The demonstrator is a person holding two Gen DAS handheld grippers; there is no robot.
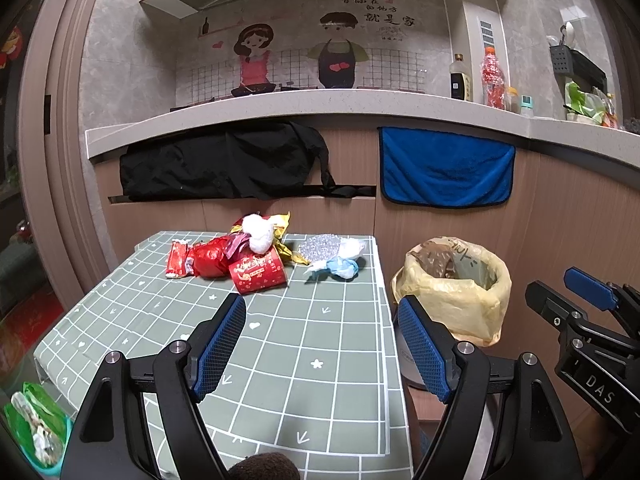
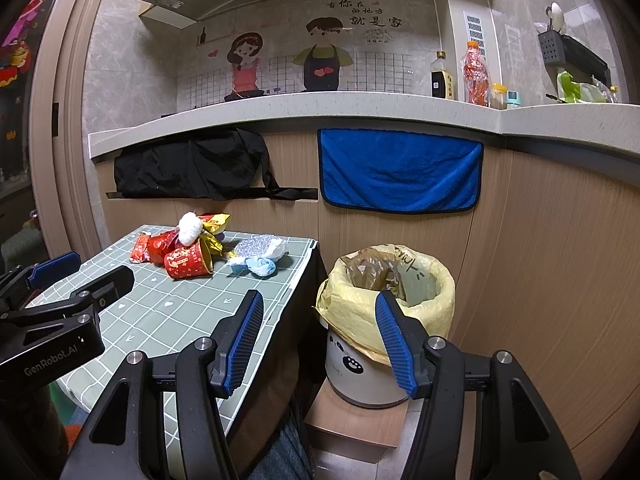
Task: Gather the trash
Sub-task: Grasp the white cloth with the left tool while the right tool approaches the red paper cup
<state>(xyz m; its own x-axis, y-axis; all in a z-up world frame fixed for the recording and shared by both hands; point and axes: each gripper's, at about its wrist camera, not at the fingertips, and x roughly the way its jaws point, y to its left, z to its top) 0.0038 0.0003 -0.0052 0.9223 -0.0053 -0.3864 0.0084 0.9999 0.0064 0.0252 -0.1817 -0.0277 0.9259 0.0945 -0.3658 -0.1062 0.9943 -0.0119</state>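
A pile of trash lies at the far end of the green checked table [image 1: 280,360]: a red paper cup [image 1: 259,272] on its side, a red crumpled bag [image 1: 208,260], a red snack wrapper [image 1: 177,264], a white wad [image 1: 258,234], gold foil [image 1: 286,248], a silver wrapper [image 1: 320,246] and a blue-white crumpled piece [image 1: 340,266]. The cup [image 2: 188,262] and blue-white piece [image 2: 260,266] also show in the right wrist view. My left gripper [image 1: 322,344] is open and empty above the table's near half. My right gripper [image 2: 320,340] is open and empty beside the table, before the bin [image 2: 432,292].
The bin [image 1: 472,304] has a yellow liner, holds brown trash and stands on a low wooden stand [image 2: 352,420] right of the table. A counter [image 1: 320,106] with bottles runs behind. A black cloth [image 1: 224,160] and a blue towel [image 1: 444,168] hang from it.
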